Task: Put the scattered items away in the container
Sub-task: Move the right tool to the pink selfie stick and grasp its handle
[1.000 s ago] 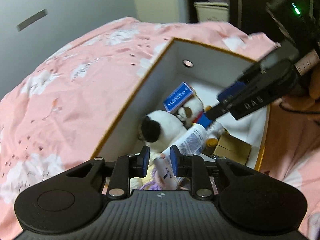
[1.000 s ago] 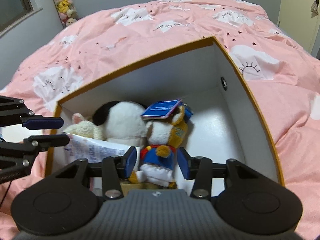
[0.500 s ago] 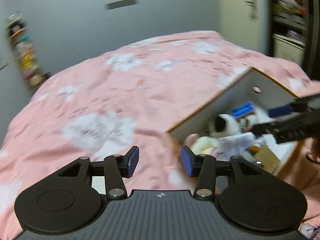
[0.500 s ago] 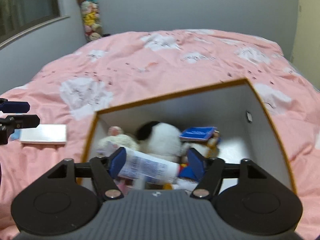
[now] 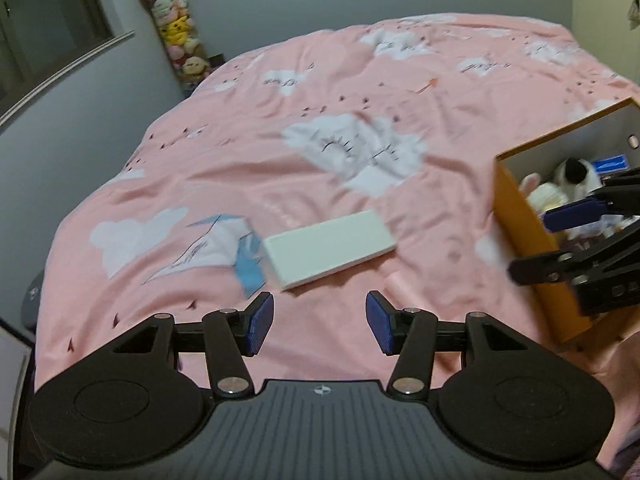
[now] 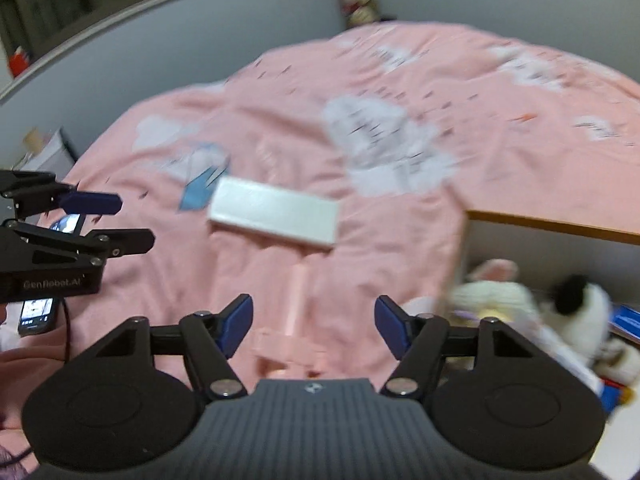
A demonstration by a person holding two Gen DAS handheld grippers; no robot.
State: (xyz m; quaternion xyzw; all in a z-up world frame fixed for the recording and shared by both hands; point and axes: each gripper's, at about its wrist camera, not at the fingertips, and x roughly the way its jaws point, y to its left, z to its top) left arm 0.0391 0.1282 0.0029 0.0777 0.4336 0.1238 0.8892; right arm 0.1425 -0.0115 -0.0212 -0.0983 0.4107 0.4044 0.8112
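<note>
Both grippers hover empty over the pink bedspread [image 5: 400,92].
Left gripper [image 5: 320,322] spread behind a white box [image 5: 330,248]; right gripper [image 6: 314,330] spread above a pink stick [image 6: 296,300].

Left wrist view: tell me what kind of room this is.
Most likely a bedroom. A pink cloud-print duvet covers a bed, a column of plush toys stands in the corner, and a window sits in the grey wall.

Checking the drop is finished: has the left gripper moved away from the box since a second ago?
Yes. The left gripper, open and empty, has swung left out of the box, which now sits at the view's right edge, toward the white flat box.
</note>
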